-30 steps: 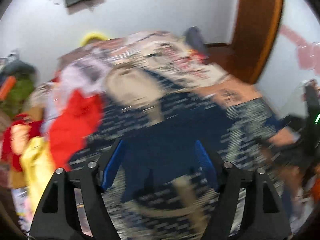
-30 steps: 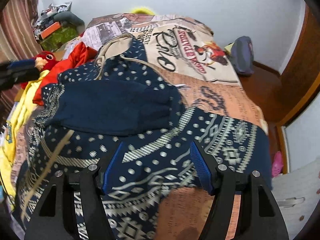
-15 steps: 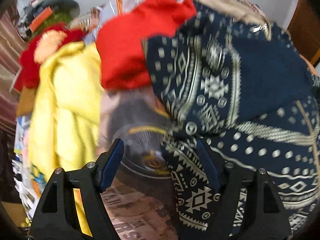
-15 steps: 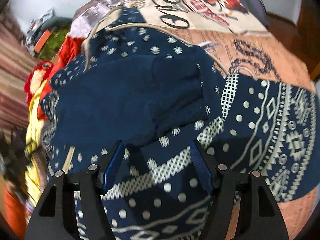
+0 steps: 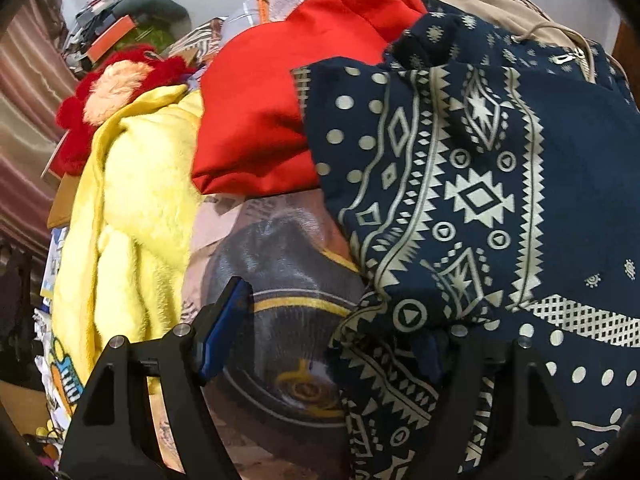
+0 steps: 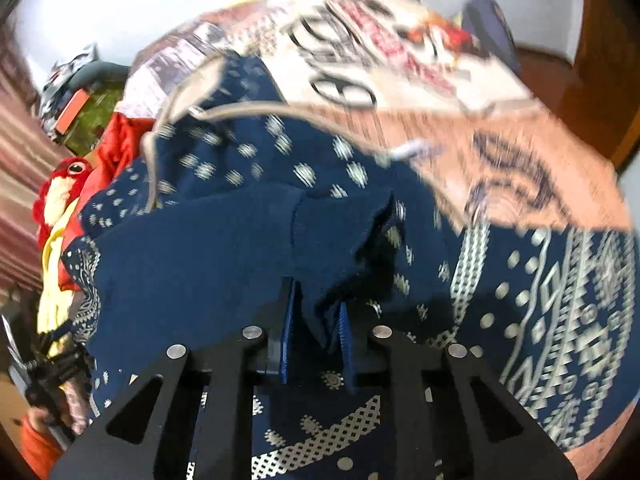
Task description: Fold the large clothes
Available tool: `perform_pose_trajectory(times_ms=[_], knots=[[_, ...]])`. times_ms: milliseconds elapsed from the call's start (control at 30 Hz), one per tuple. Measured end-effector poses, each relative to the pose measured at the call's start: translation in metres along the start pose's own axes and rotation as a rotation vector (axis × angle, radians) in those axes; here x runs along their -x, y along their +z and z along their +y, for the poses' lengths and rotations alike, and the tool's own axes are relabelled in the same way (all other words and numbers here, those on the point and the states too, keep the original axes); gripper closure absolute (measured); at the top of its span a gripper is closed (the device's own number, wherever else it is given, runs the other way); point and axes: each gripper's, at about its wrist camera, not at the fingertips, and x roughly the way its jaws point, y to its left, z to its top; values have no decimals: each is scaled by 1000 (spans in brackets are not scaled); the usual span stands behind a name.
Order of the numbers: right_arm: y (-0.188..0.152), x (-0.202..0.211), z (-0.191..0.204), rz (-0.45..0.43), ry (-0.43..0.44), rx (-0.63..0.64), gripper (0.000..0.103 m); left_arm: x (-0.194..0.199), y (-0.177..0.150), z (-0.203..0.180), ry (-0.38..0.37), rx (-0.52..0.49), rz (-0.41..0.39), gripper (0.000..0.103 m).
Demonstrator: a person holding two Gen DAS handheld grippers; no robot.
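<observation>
Right gripper (image 6: 314,320) fingers now pinch navy hoodie (image 6: 240,264).

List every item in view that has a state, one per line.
Left hand-held gripper: open, at the patterned edge.
Right hand-held gripper: shut on the navy fabric.
Navy patterned hoodie: spread on the bed, partly folded.
Red garment: crumpled, unfolded.
Yellow garment: heaped, unfolded.
Red plush toy: lying beside the clothes pile.
</observation>
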Motion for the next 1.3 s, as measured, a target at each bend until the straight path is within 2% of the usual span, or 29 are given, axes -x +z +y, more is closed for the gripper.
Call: perform_pose_trajectory(times_ms=[167, 300, 367, 567, 700, 800, 833, 1033, 1167, 1300], knots=[[-4, 54, 12, -108, -20, 91, 88, -8, 7, 23, -7, 57, 12, 29], [-9, 71, 7, -127, -26, 96, 88, -8, 9, 32, 7, 92, 11, 28], [-13, 64, 6, -104, -56, 115, 88, -9, 8, 34, 17, 105, 14, 27], [-32, 22, 2, 56, -142, 148, 87, -7, 6, 32, 33, 124, 37, 26], [-38, 14, 6, 101, -212, 209, 72, 8, -1, 25, -24, 125, 64, 26], [-36, 21, 9, 81, -266, 238, 50, 30, 1, 25, -55, 119, 37, 26], [-36, 26, 8, 66, -273, 240, 46, 37, 3, 25, -63, 118, 24, 26], [-29, 64, -3, -11, -240, 184, 45, 89, 22, 18, -112, 114, -82, 26], [-27, 92, -18, -68, -221, 143, 44, 119, 37, 0, -153, 90, -148, 26], [-31, 114, -42, -106, -219, 83, 38, 135, 53, -24, -214, 59, -182, 26]])
